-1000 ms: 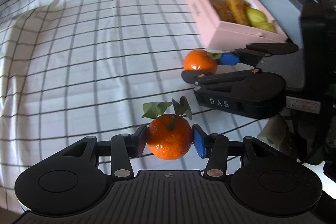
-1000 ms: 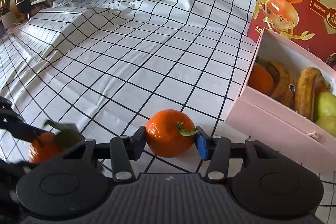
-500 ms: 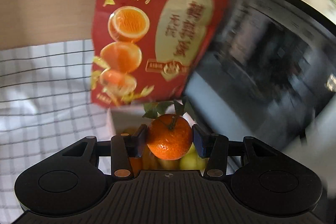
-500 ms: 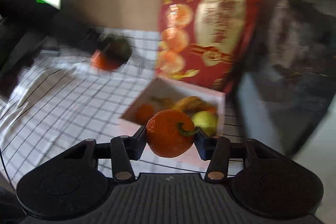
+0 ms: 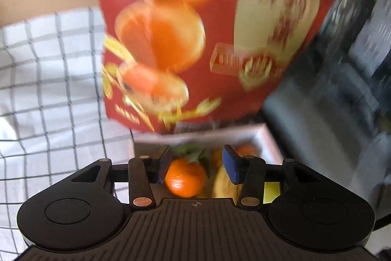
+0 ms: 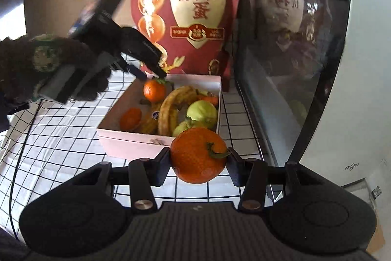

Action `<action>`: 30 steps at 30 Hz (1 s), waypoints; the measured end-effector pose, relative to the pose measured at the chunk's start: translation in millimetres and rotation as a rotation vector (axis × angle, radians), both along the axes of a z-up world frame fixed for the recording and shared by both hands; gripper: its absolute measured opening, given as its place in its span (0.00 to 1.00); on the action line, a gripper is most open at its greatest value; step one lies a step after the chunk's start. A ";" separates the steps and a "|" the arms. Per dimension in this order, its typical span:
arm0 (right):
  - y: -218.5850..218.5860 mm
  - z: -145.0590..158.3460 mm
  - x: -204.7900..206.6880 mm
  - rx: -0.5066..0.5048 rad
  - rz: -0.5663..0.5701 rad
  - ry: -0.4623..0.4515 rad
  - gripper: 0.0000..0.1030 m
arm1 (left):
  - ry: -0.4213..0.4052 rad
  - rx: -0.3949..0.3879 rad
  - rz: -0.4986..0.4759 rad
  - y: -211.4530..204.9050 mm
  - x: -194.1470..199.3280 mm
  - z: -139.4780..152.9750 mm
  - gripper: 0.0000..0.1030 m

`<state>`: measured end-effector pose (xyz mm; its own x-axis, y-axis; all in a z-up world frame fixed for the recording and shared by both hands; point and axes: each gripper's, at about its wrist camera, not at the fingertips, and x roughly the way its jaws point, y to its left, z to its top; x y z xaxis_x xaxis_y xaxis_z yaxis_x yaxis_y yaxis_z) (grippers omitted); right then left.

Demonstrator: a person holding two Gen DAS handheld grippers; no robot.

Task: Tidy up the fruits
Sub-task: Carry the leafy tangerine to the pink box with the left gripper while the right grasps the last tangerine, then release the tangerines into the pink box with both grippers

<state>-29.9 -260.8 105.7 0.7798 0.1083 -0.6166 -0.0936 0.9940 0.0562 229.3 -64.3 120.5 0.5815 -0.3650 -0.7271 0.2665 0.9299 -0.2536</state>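
Note:
My left gripper (image 5: 196, 162) hangs over the far left corner of the pink box (image 6: 136, 141). Its jaws stand wider than the leafy orange (image 5: 185, 176) under them, and a gap shows at the right pad. In the right wrist view that orange (image 6: 154, 89) sits just below the left gripper (image 6: 150, 73), inside the box. My right gripper (image 6: 199, 160) is shut on a second orange (image 6: 199, 154) with a green stem, just before the box's near wall. Bananas (image 6: 171, 109), green fruits (image 6: 201, 111) and a small orange (image 6: 130, 118) lie in the box.
A tall red bag (image 6: 185, 6) stands right behind the box. A dark glass-fronted appliance (image 6: 281, 53) walls off the right side. A white checked cloth (image 6: 61, 138) covers the surface to the left. A fuzzy dark sleeve (image 6: 36, 62) holds the left gripper.
Both grippers travelled from the open cloth to the pink box. The leafy orange, gripped earlier, now sits lower and free of the left pads. The right gripper still holds its orange.

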 end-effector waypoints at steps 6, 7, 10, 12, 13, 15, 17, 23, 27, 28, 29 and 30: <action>2.7 33.7 44.0 0.020 0.043 -0.086 0.47 | -0.139 -0.032 0.058 61.9 -60.1 44.9 0.49; 6.4 41.2 56.7 0.021 0.047 -0.102 0.47 | -0.137 -0.035 0.075 72.2 -73.2 44.7 0.49; 20.9 52.8 99.4 0.034 0.067 -0.114 0.47 | -0.103 -0.045 0.109 92.4 -109.3 36.8 0.49; 33.0 51.0 135.7 0.069 0.083 -0.082 0.47 | -0.066 -0.043 0.128 101.7 -131.2 23.5 0.49; 38.3 47.4 152.4 0.087 0.087 -0.060 0.47 | -0.044 -0.040 0.133 105.0 -140.7 15.7 0.49; 47.4 36.7 181.2 0.108 0.087 -0.016 0.47 | -0.008 -0.030 0.134 111.7 -155.5 0.4 0.49; 54.9 25.1 205.4 0.114 0.071 0.026 0.47 | 0.015 0.009 0.129 116.8 -167.4 -8.3 0.49; 68.5 -0.9 227.6 0.078 0.056 0.085 0.48 | 0.026 0.042 0.109 133.0 -176.9 -14.3 0.49; 72.0 4.0 215.6 0.061 0.008 0.072 0.54 | 0.015 0.054 0.053 131.3 -180.1 -18.0 0.49; 72.2 9.8 203.2 0.065 -0.001 0.048 0.57 | 0.011 0.061 0.031 129.3 -181.1 -20.3 0.49; 72.6 15.2 189.6 0.063 -0.010 0.027 0.65 | 0.010 0.067 0.008 126.4 -181.9 -23.9 0.49; 73.7 19.9 174.0 0.056 -0.020 0.006 0.70 | 0.009 0.070 -0.014 123.1 -182.7 -28.1 0.49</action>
